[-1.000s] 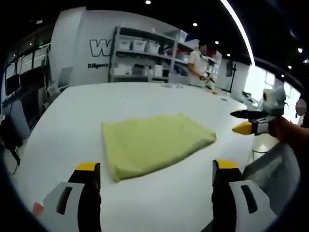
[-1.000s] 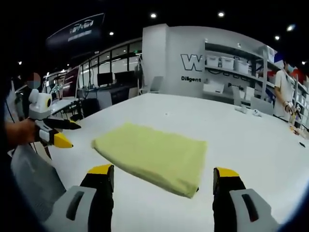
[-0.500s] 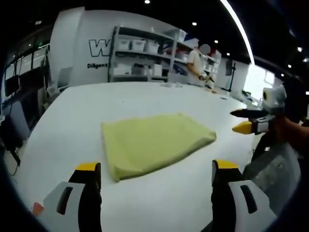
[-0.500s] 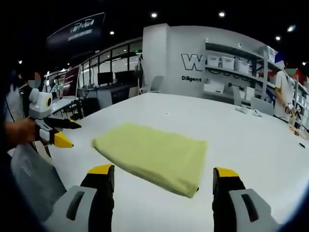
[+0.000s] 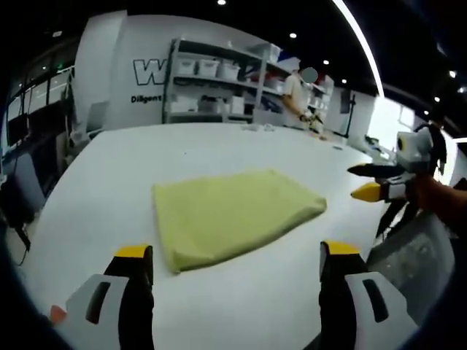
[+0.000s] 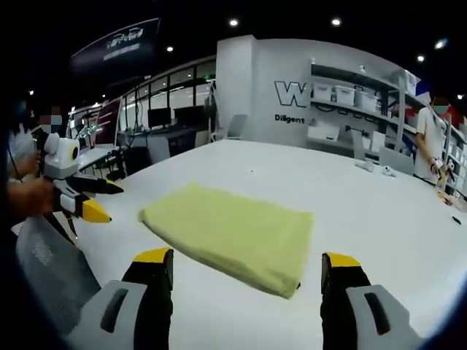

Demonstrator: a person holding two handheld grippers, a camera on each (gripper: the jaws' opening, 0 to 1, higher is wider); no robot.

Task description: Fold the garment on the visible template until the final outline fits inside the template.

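Nearest you, both of your tools hang over the white desk (image 5: 241, 306) with nothing in them: your left hand-held gripper (image 5: 237, 266) has its jaws spread wide, and so does your right hand-held gripper (image 6: 244, 271). Each also shows at the edge of the other's view, off to the side of the cloth, jaws parted.

Just beyond the jaws, in the middle of the desk, lies the yellow garment (image 5: 230, 215), folded into a thick, roughly rectangular pad and touched by neither tool. No template outline is visible on the white surface, so you cannot check the fit from here.

The risk is in tidying further: if you pinch only the top layer, the fold may open; if you drag a corner, the pad could skew or slide.

Far off, a person (image 6: 427, 142) stands by the shelves (image 5: 219, 87).
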